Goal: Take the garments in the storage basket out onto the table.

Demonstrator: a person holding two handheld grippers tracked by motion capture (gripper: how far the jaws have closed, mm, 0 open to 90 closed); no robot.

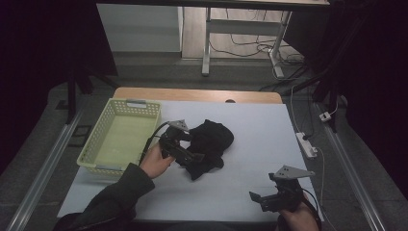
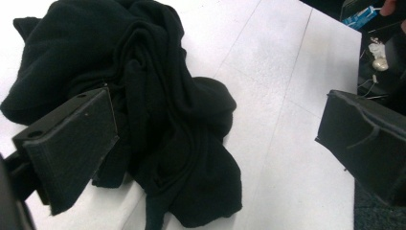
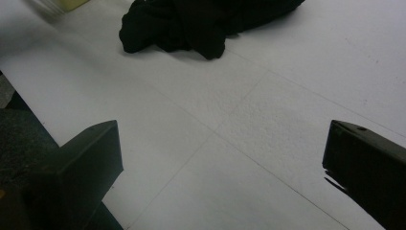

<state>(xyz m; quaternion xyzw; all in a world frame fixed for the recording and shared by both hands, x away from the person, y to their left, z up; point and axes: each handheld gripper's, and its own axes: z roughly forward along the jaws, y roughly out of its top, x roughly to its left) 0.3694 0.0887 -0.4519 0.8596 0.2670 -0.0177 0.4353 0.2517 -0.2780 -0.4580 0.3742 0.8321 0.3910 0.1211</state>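
A white-topped bench [image 1: 250,144] carries a crumpled black cloth [image 1: 208,144] near its middle and a pale yellow-green basket [image 1: 98,144] (slotted sides) at its left edge, the two lying apart.

The left gripper [image 1: 185,151] reaches forward from a dark sleeve [image 1: 120,190], jaws spread wide, one jaw against the black cloth [image 1: 211,139]. The left hand [image 1: 155,162] grips it from behind. The right gripper [image 1: 269,197] hangs well apart from the cloth, jaws wide open, in the right hand [image 1: 298,216].
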